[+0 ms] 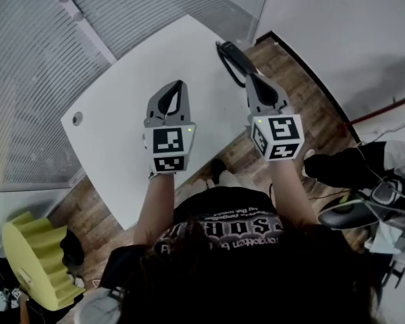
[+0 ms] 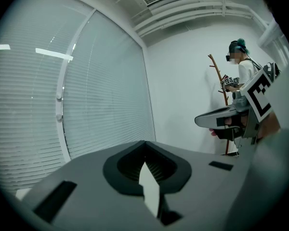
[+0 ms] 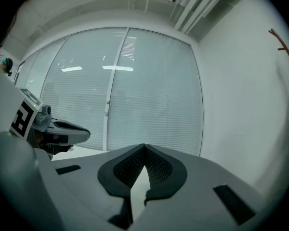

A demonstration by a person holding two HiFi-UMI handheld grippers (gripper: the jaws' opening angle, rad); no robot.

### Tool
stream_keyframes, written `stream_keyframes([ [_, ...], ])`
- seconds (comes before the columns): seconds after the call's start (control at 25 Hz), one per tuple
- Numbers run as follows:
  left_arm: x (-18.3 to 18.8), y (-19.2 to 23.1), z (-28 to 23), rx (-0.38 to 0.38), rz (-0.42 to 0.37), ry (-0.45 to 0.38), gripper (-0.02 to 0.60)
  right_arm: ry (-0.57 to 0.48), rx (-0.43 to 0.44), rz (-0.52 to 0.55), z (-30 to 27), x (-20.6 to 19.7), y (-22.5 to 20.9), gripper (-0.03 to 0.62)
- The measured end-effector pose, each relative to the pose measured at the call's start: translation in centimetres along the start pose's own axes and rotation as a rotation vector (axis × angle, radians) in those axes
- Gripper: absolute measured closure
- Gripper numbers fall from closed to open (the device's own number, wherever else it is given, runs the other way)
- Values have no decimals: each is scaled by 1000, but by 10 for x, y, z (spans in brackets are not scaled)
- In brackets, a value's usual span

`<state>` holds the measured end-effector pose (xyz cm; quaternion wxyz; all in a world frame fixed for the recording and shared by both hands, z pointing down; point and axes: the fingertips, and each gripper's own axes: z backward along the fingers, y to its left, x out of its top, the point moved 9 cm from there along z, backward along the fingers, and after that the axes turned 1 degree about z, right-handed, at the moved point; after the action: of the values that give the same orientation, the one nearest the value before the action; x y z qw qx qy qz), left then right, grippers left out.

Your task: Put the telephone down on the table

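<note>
Head view: left tool (image 1: 180, 85), right tool (image 1: 251, 79) closed

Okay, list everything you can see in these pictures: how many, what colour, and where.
table: one, white, centre of head view
telephone: one, black, on the table's far edge
foam piece: one, yellow, lower left of head view
blinds: pale grey, across the window wall
coat stand: one, brown, against the white wall
other person: one, white top, beside the coat stand
left hand-held gripper: one, grey, shut, empty, above the table
right hand-held gripper: one, grey, shut, empty, next to the telephone
</note>
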<state>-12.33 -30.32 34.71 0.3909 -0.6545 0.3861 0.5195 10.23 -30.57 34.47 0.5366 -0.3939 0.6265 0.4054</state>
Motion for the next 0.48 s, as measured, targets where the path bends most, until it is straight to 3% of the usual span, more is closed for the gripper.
stream_keyframes([
  [0.48,-1,3,-1,8,3,2,578,22,-7,-16,-1,-4,-6,565],
])
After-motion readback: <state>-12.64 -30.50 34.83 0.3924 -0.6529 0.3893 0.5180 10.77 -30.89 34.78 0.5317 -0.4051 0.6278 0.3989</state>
